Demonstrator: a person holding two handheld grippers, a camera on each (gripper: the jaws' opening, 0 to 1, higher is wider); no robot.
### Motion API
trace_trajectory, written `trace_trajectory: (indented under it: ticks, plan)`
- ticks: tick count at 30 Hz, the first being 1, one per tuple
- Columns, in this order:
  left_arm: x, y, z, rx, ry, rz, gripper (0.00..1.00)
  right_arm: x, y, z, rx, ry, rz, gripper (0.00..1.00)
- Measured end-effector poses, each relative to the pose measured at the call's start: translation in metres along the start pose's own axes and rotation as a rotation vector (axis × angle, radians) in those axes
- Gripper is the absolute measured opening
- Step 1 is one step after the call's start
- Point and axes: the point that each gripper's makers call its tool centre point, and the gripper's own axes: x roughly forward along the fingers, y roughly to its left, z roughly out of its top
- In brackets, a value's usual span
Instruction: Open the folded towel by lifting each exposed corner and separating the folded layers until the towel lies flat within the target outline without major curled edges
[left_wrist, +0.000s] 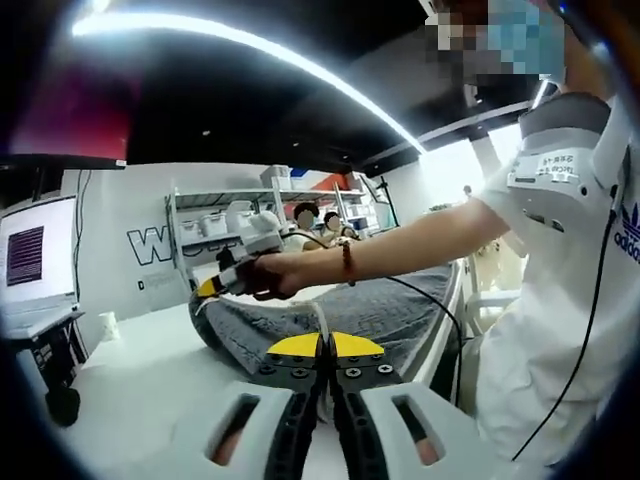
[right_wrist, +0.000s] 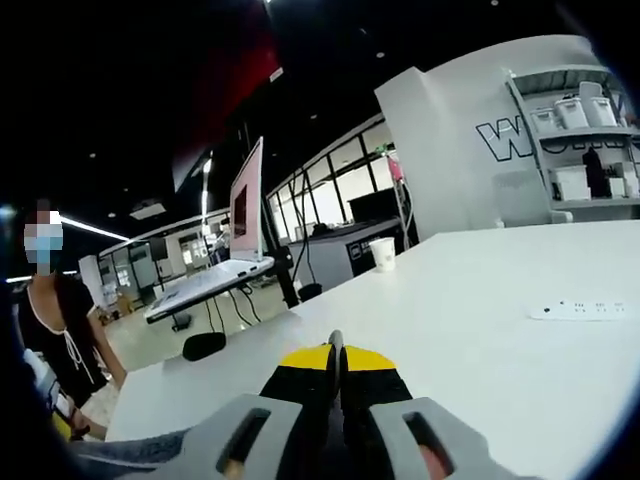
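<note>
The towel is a grey, soft cloth spread over the white table. It will drape and sag rather than hold a shape, and its pile should give the jaws good grip — light to lift, likely to fold back on itself if one edge is pulled alone. A corner or a free hem is the place to take it, not the middle.

In the left gripper view the left gripper rises from 6 o'clock with its yellow tips pressed together. A pale strip, perhaps the towel's hem, runs up from between them, but I cannot tell for certain that it is pinched. The cloth lies straight ahead at 12 o'clock of the tips, touching or nearly so.

Toward 10 o'clock the right gripper, held in a hand, sits at the towel's far left edge, where the cloth rises in a fold.

In the right gripper view its jaws are pressed together. Grey cloth shows at 8 o'clock, low beside them — whether gripped I cannot tell.
</note>
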Motion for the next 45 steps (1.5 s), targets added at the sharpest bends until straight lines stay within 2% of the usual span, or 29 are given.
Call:
trace_trajectory:
  ticks: [15, 27, 45]
  plan:
    - [-0.006, -0.003, -0.003, 0.0, 0.014, -0.006, 0.01, 0.019, 0.013, -0.001, 0.001, 0.001, 0.027, 0.0]
    - [-0.011, 0.002, -0.011, -0.013, 0.021, 0.013, 0.01, 0.031, 0.013, -0.016, 0.05, 0.005, 0.031, 0.0]
    - [-0.02, 0.009, -0.02, -0.044, 0.032, 0.042, 0.01, 0.042, 0.021, -0.025, 0.077, 0.015, 0.036, 0.0]
